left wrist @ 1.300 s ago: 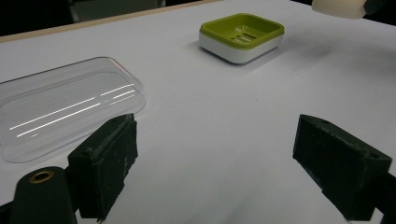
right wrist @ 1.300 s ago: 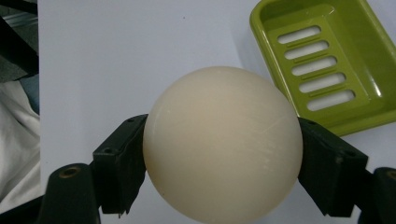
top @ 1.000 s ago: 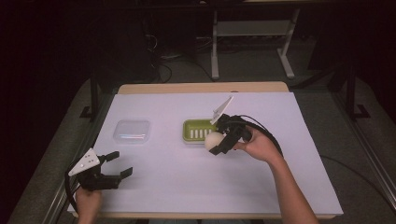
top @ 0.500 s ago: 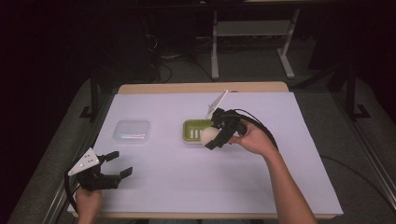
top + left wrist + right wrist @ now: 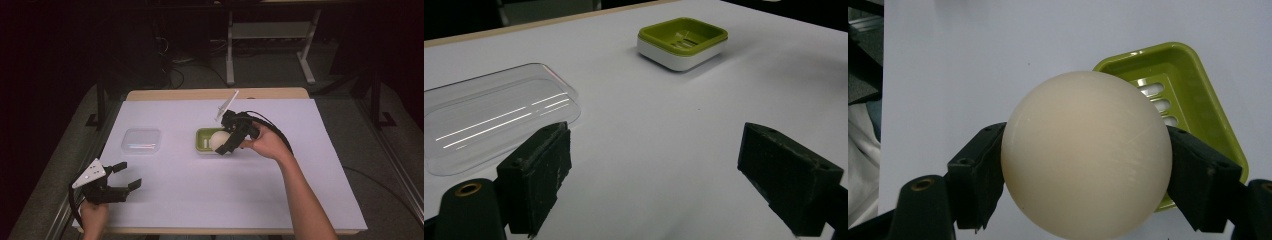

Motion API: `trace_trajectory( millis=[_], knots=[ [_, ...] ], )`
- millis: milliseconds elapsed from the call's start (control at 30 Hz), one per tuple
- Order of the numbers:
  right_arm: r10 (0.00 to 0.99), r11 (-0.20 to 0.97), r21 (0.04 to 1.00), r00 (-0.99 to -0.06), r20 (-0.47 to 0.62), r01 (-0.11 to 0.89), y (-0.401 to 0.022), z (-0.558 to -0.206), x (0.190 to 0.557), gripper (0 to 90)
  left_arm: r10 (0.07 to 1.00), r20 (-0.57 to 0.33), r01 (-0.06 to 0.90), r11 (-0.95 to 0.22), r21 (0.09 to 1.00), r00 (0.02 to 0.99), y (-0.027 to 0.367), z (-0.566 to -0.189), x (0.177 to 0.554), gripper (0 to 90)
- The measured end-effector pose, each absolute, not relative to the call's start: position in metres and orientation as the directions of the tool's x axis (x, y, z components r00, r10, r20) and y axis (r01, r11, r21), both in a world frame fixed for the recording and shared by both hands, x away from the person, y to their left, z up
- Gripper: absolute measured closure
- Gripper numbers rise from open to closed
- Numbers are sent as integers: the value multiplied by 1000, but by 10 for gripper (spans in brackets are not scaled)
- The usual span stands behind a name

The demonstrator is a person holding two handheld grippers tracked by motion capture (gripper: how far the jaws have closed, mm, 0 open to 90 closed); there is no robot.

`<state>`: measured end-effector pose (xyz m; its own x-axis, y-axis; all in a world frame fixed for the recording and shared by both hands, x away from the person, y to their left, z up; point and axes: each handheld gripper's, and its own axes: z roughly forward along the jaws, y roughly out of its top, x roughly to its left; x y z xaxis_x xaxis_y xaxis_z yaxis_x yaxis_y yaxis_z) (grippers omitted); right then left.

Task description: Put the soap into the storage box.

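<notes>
At the near left corner of the table (image 5: pixel 300 200), the left gripper (image 5: pixel 121 178) rests low over the white surface with its jaws spread wide and nothing between them; it looks idle, just waiting. A little beyond it lies a clear plastic lid (image 5: pixel 141 140), flat on the table and well apart from the work going on to its right. Past the middle of the table, the right gripper (image 5: pixel 226 142) is clamped on a cream-coloured ball (image 5: pixel 218 140), probably a round soap, one black pad on either side of its widest part. In the right gripper view the ball (image 5: pixel 1085 152) hangs over the near-left part of the green soap dish (image 5: pixel 1198 107), not yet centred above the slotted drain. The dish (image 5: pixel 203 140) is green inside and white beneath. To me the step in hand is setting the ball down in that dish, and it seems nearly there. To do it well, I would shift the gripper a touch farther over the slots, lower until the ball sits on the ribbed floor, and only then part the jaws slowly. A round thing dropped from any height, or let go against the rim, could roll off across the table.
</notes>
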<state>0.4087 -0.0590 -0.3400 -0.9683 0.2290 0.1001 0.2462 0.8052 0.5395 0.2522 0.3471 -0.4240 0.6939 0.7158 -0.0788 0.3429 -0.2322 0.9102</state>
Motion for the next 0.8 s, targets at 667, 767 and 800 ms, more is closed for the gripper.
trace_trajectory(
  millis=[667,767,800],
  knots=[
    [231,800,551,-969,85,239,-49,-329,434,226,718,-88,345,-221,912,691,347,-424,253,132],
    [241,799,548,-967,85,247,-48,-330,437,226,716,-78,344,-234,909,694,348,-424,253,132],
    [238,801,545,-967,87,247,-48,-331,438,226,716,-79,346,-235,908,694,347,-424,253,132]
  ],
)
